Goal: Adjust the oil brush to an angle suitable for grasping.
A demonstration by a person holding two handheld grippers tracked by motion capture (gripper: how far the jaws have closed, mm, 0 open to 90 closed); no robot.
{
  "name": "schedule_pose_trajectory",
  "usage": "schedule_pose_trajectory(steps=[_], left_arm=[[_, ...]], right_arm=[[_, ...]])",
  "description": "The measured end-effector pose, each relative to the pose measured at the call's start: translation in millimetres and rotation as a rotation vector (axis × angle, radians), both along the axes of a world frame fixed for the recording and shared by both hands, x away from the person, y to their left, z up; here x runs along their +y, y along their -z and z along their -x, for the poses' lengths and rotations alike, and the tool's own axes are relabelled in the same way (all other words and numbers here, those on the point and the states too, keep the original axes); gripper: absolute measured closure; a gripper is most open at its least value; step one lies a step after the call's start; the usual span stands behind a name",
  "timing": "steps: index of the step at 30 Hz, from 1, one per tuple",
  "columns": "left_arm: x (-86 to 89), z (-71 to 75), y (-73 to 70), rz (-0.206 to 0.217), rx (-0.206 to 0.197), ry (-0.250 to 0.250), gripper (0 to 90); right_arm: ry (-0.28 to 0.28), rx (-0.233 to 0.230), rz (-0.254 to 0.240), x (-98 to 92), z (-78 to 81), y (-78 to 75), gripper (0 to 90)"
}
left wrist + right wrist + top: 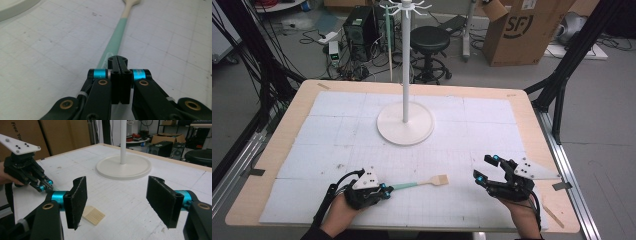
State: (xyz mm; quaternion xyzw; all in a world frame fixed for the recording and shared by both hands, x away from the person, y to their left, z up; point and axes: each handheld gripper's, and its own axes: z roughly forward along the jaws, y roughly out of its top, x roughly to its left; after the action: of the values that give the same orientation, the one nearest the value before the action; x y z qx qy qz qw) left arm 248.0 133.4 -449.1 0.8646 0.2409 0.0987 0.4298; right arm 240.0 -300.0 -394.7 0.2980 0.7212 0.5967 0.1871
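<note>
Currently gripping the slotted spatula [419, 184] by its mint handle end with my left gripper [385, 190]; light, stiff, slightly slick. Right gripper [484, 169] is hanging released.

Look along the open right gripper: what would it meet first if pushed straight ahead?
Probably the white stand's round base; the spatula's slotted head lies low, beside the right gripper's left jaw.
</note>
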Motion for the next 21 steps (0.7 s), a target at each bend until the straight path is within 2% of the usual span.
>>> schedule_pose_trajectory(steps=[2, 6, 15, 21], left_arm=[[0.0, -3.3, -0.2, 0.004, 0.008, -0.018, 89.7], [0.2, -14.3, -1.3, -0.017, -0.004, -0.077, 89.7], [0.0, -42.6, -0.4, -0.017, -0.021, -0.186, 89.7], [-3.6, -55.1, -0.2, -0.015, -0.020, -0.223, 89.7]], right_arm=[[0.001, 0.002, 0.000, -0.7, 0.4, 0.1, 32.5], [0.002, -0.002, 0.000, -0.3, 0.5, 0.2, 32.5], [-0.003, 0.002, 0.002, 1.2, 0.0, 0.1, 32.5], [-0.005, 0.000, 0.007, 1.9, -0.6, 0.4, 32.5]])
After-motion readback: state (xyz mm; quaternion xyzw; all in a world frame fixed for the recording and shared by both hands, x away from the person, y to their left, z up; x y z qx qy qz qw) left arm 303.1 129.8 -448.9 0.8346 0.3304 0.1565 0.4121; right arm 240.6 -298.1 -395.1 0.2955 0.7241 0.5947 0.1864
